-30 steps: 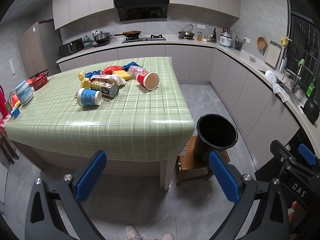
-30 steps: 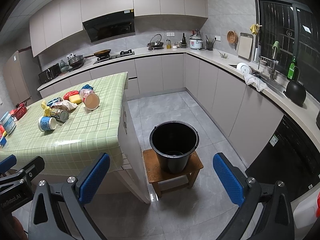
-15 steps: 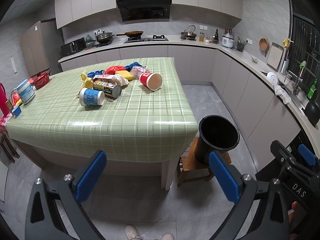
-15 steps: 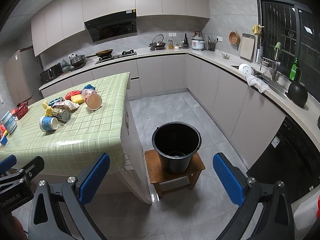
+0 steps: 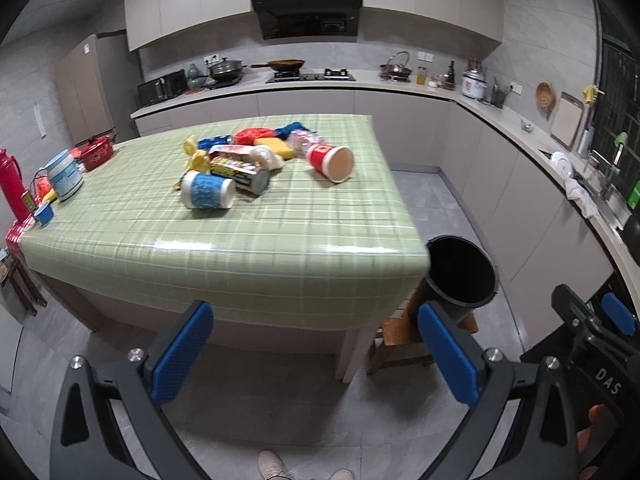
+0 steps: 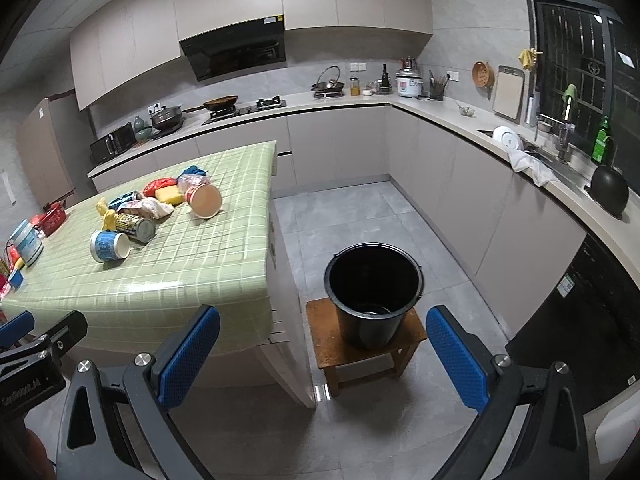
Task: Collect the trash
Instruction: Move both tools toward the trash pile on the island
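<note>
A pile of trash lies on the green checked table (image 5: 248,248): a red cup (image 5: 330,161) on its side, a blue-and-white cup (image 5: 207,195), a printed can (image 5: 240,174), yellow wrappers (image 5: 195,156) and several bags behind. The same table (image 6: 168,264) shows in the right wrist view with the red cup (image 6: 203,199) and the blue cup (image 6: 107,245). A black bucket (image 6: 374,290) stands on a small wooden stool (image 6: 364,350) right of the table; it also shows in the left wrist view (image 5: 462,272). My left gripper (image 5: 316,352) and right gripper (image 6: 322,354) are open, empty, well short of the table.
Kitchen counters run along the back and right walls, with a stove (image 5: 314,76), a rice cooker (image 6: 409,84) and a sink (image 6: 556,168). A red flask (image 5: 12,188) and a white-blue tub (image 5: 64,176) stand at the table's left end. Grey tiled floor (image 6: 360,216) lies between table and counters.
Both grippers have moved forward and a little closer to the table; the table and bucket look larger. Both stay open and empty. The trash has not moved.
</note>
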